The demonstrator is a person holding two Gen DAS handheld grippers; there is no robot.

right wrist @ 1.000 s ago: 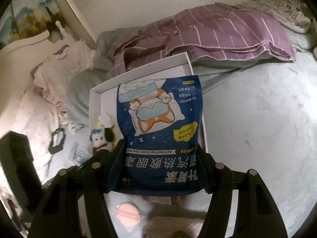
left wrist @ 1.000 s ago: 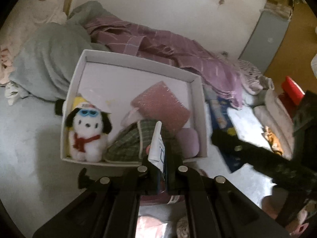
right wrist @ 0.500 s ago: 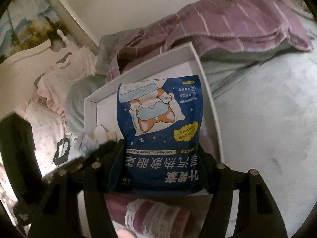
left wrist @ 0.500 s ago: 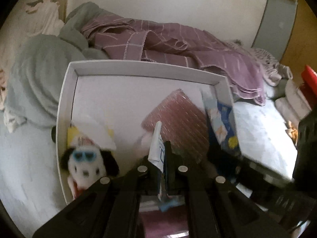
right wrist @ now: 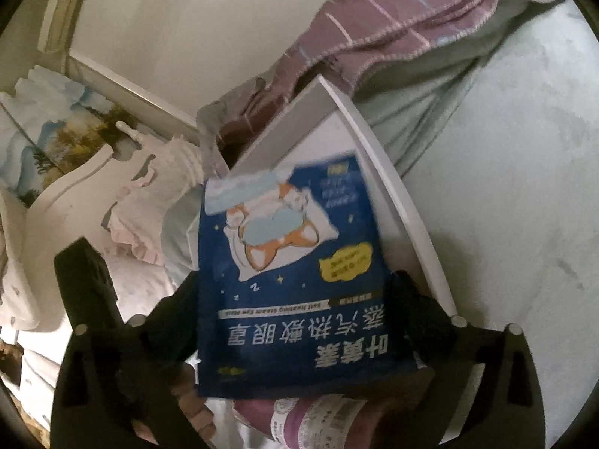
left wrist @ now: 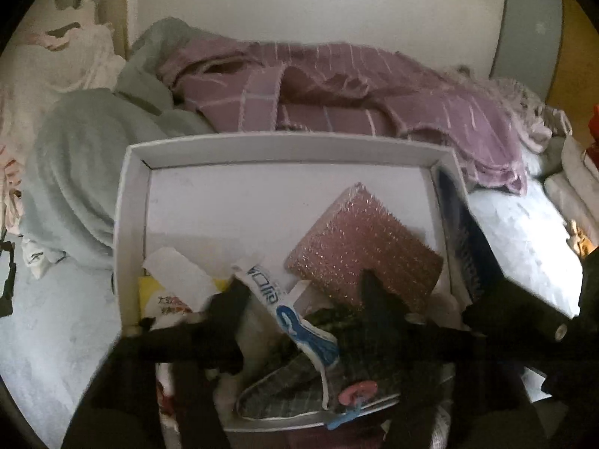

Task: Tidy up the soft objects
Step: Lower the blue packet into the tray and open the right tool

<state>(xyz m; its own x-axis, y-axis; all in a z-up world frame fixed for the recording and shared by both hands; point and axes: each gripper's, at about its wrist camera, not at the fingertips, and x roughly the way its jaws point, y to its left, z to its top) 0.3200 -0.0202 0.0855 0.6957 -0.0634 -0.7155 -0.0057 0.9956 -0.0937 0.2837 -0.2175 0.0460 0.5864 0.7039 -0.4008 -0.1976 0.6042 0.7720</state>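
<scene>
Your left wrist view sits low over the white box's (left wrist: pixel 284 142) near end, looking along it toward the wall. Your right wrist view is close at its right rim (right wrist: pixel 393 202), mostly blocked by the blue pouch (right wrist: pixel 299 284). Both share box and purple blanket (left wrist: pixel 374 101).

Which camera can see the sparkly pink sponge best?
The left wrist view. The pink sponge lies there in plain sight inside the white box, almost whole. In the right wrist view the blue packet fills the middle, and no sponge can be seen.
</scene>
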